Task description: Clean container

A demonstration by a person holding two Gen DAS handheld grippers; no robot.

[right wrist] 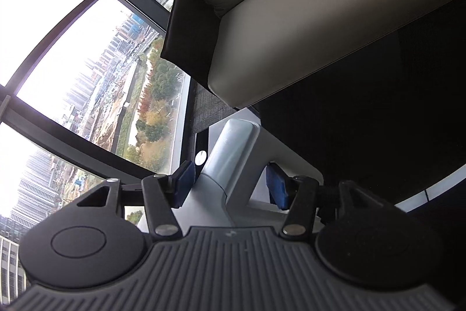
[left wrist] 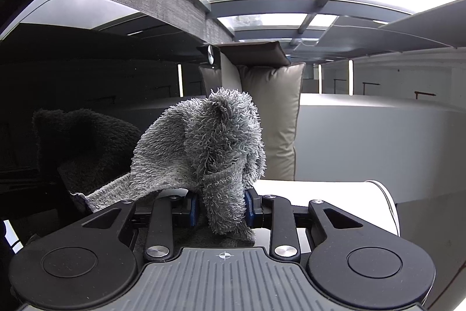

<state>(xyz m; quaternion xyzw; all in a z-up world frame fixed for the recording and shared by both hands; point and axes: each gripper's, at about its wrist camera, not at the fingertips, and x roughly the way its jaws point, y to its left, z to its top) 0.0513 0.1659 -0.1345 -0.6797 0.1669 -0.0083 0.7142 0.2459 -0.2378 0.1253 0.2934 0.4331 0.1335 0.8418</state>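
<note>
We count one grey cloth [left wrist: 209,142], bunched between two blue-padded fingers [left wrist: 190,207]. We see one white container [left wrist: 349,200] and one pale grey handle [right wrist: 230,153], flanked by two more blue fingers [right wrist: 275,188]. We count two tan cushions [left wrist: 273,118] and one pale sofa seat [right wrist: 305,28].

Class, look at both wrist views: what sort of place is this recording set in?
Probably a high-rise lounge or office: large windows overlook a city, and a grey sofa with a cushion stands beside them.
</note>
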